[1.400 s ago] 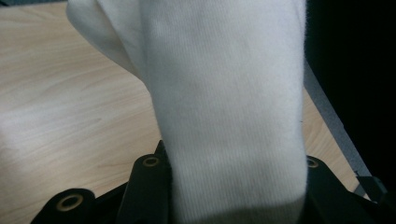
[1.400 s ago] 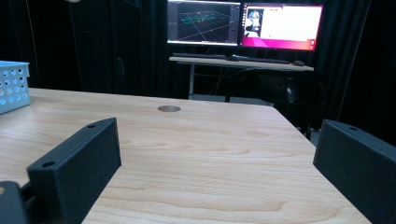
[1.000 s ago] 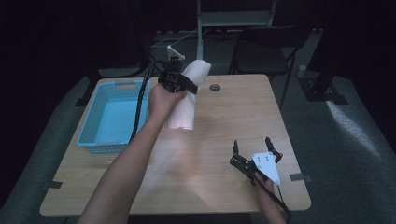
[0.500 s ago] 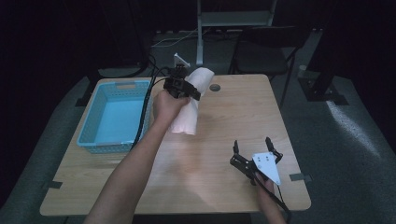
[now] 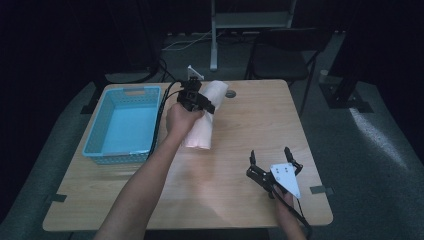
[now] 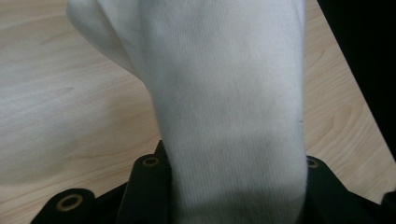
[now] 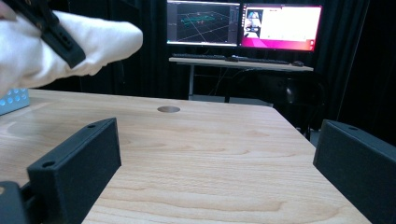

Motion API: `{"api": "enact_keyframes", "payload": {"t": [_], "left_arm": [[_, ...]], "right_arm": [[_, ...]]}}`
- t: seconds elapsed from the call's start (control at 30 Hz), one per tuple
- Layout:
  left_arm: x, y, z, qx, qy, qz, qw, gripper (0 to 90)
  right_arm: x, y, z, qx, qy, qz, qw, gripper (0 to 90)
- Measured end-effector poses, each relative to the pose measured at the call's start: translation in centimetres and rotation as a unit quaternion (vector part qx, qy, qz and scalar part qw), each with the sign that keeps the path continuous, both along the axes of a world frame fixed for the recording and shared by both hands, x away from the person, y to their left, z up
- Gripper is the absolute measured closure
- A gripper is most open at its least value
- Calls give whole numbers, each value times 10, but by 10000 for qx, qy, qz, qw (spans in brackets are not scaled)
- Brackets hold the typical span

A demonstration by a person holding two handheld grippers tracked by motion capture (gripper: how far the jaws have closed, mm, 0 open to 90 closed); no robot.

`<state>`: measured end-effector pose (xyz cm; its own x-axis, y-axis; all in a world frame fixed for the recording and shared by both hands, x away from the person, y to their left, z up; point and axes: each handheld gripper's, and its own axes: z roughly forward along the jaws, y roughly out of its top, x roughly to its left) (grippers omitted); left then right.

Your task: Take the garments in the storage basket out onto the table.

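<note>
We hold the left gripper [image 5: 200, 102] over the far middle of the table [image 5: 240, 130], with its jaws clamped on a rolled white towel [image 5: 202, 122]. In the left gripper view the towel [image 6: 224, 116] bulges out from between the two black jaws and extends forward above the bare wooden surface. In the high view the towel lies lengthwise just beside the right rim of the blue basket [image 5: 125, 125], outside it, and its near end reaches down toward the table top; we cannot tell whether it touches. The right gripper [image 5: 275, 162] rests near the right front corner of the table, well apart from the towel, with its jaws spread wide and nothing between them. The right gripper view looks across the table to two lit monitors [image 7: 243, 25].
</note>
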<state>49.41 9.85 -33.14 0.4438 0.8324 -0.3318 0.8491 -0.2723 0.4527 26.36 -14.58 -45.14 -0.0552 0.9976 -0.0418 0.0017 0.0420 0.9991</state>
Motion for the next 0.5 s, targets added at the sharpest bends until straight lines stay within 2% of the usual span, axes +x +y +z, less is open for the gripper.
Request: {"api": "enact_keyframes", "payload": {"t": [0.03,0.27,0.3,0.5], "left_arm": [[0,0,-2,32,3,-9,10000,639],[3,-3,-16,-112,136,1,9998,639],[3,-5,-21,-24,147,-23,9999,639],[5,-8,-29,1,195,-39,9998,639]], "right_arm": [[0,0,0,6,-2,-3,10000,1],[0,0,0,-1,-3,0,10000,1],[0,0,0,0,-3,1,10000,1],[0,0,0,8,0,16,10000,1]]}}
